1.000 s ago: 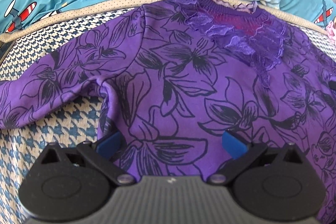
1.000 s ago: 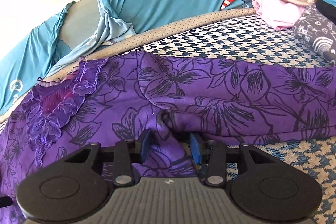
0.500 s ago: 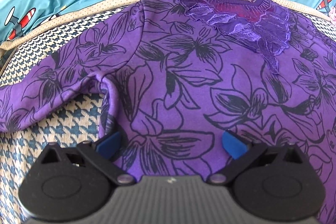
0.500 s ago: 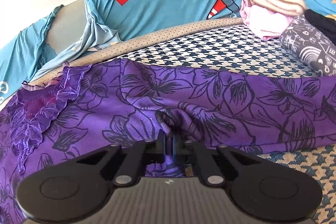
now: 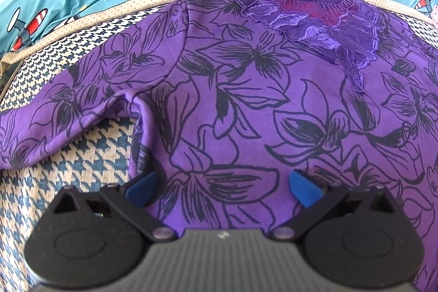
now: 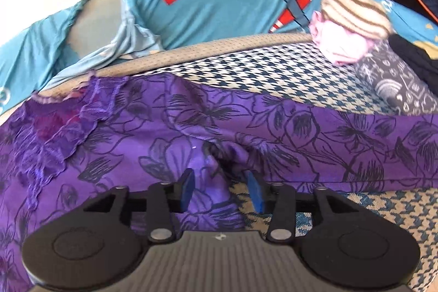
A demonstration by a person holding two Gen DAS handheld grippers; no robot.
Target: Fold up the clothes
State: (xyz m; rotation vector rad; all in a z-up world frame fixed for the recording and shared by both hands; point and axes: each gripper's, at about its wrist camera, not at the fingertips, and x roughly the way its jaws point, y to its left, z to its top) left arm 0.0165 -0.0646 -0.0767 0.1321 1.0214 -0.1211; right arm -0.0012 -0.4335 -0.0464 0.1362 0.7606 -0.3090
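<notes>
The left gripper (image 5: 221,186) hangs wide open above the purple floral top (image 5: 246,100), gripping nothing. The right gripper (image 6: 221,192) has just been opening; its blue pads (image 6: 187,189) flank the bunched underarm fold without pressing it. The top lies spread flat on the houndstooth cushion (image 6: 273,73), with the teal airplane-print sheet (image 6: 219,7) beyond it.

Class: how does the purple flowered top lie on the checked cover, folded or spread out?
Spread out. The purple top lies face up on the checked cover, lace neckline showing, one sleeve stretched sideways. No fold made yet.
</notes>
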